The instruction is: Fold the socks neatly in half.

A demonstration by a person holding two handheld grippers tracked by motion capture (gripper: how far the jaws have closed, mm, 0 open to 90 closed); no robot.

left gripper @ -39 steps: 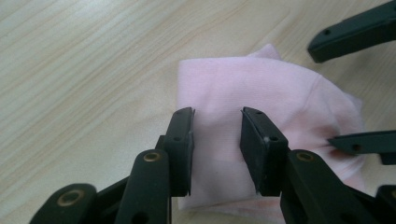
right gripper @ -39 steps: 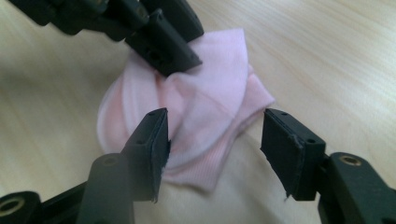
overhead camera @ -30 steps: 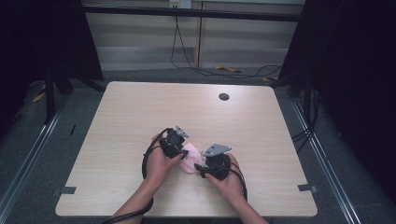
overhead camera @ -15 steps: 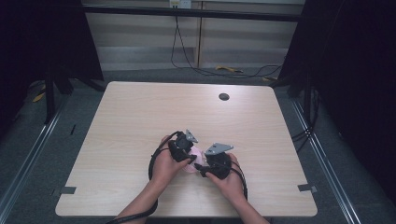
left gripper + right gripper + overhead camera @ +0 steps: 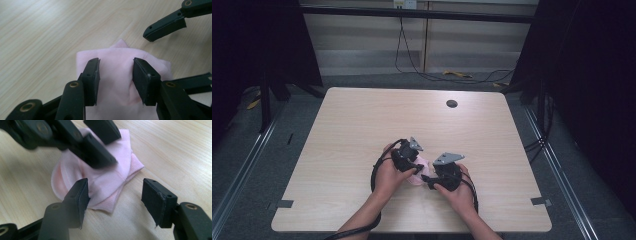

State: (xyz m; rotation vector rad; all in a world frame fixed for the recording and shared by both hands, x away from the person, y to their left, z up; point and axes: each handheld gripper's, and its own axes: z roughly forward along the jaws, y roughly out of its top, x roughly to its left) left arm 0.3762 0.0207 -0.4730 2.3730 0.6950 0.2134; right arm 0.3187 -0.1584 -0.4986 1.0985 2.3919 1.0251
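A pale wood-grain counter [image 5: 362, 130] with a small round black grommet [image 5: 452, 103] stands on grey floor [image 5: 257, 165], black cables [image 5: 412, 65] trailing behind.

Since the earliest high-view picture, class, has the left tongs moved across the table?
Yes. Judged against the dark round hole in the table, the left tongs have shifted slightly right, toward the right tongs, over the pink cloth; their jaws have just been opening.

No lettering, label, brand or number can be read on anything in these views.

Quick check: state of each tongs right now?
Left tongs: open, just been opening, over the folded pink cloth.
Right tongs: open, just been opening, holding nothing.
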